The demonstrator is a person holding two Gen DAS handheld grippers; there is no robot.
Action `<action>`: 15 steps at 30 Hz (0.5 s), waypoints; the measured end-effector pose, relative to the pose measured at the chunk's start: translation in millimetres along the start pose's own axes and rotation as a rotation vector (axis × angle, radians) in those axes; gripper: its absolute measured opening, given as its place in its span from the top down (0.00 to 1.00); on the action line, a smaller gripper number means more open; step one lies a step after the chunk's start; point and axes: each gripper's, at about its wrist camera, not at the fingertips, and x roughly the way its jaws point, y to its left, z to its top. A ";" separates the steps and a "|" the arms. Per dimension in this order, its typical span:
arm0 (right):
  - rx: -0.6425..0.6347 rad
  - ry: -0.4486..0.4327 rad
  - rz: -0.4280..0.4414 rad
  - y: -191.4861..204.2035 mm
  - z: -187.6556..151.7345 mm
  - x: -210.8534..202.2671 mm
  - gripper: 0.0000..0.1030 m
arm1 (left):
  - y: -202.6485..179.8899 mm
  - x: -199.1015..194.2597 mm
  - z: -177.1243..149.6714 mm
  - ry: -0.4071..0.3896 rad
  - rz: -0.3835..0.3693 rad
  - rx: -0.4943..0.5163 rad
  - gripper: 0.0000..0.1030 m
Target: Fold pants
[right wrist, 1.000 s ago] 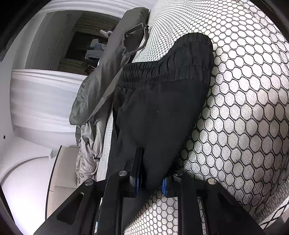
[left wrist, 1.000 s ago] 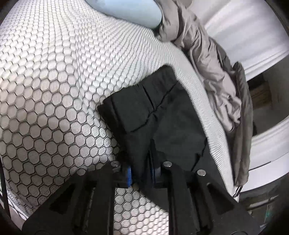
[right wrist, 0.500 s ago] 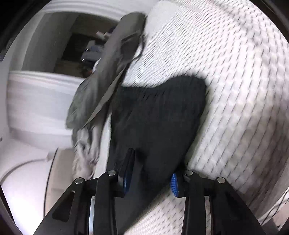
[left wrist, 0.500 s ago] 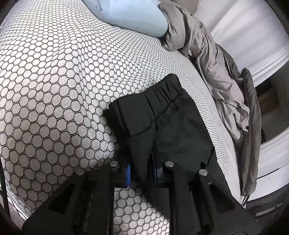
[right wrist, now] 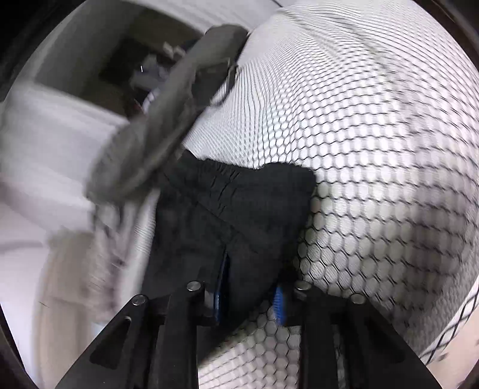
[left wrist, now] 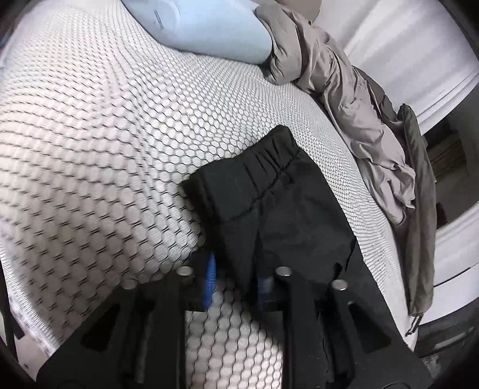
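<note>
Both grippers have spread their fingers since a second ago, when each was pinched on the black cloth, and both have backed away from the fold. Nearest the lens, the left gripper (left wrist: 236, 281) stands partly open, its blue pads straddling the near edge of the black pants (left wrist: 269, 209) without clamping it. The right gripper (right wrist: 250, 294) is likewise parted, with the cloth's near edge lying loose between its pads; that view is smeared by motion.

The pants (right wrist: 236, 215) rest as a compact bundle near the side edge of the mattress (left wrist: 104, 134), elastic waistband on the far side and a folded flap laid over the top. Beyond them, a crumpled grey garment (left wrist: 353, 98) trails along that same edge, and a pale blue pillow (left wrist: 209, 27) sits toward the far end.

Judging by the shape, a fold has just been laid and released. Next would come either one more fold toward the waistband or a smoothing pass, which calls for a fresh, even pinch on both near corners; the layers may slip apart otherwise.
</note>
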 end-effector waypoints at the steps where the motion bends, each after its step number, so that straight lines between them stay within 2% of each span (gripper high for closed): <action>1: 0.027 -0.009 0.019 -3.4 -0.4 -9.0 0.60 | 1.3 -8.8 -1.7 -0.018 0.006 -0.008 0.75; 3: 0.060 -0.042 0.031 -10.1 -1.2 -23.7 0.53 | 3.1 -27.2 -5.3 -0.057 0.010 0.005 0.64; 5: 0.086 -0.082 0.010 -19.8 -0.9 -36.9 0.53 | 2.6 -48.9 -10.6 -0.111 0.015 0.036 0.55; 7: 0.137 -0.105 0.032 -30.6 0.4 -43.1 0.53 | -1.2 -65.4 -16.2 -0.141 -0.010 0.054 0.50; 9: 0.137 -0.113 0.041 -29.7 3.2 -46.0 0.60 | -10.5 -72.7 -20.2 -0.139 -0.039 0.065 0.41; 12: 0.120 -0.106 0.070 -27.2 6.3 -47.8 0.60 | -43.4 -71.5 -31.9 -0.095 -0.106 0.128 0.27; 15: 0.128 -0.065 0.098 -25.8 9.9 -36.3 0.59 | -84.6 -66.2 -49.3 -0.063 -0.185 0.211 0.19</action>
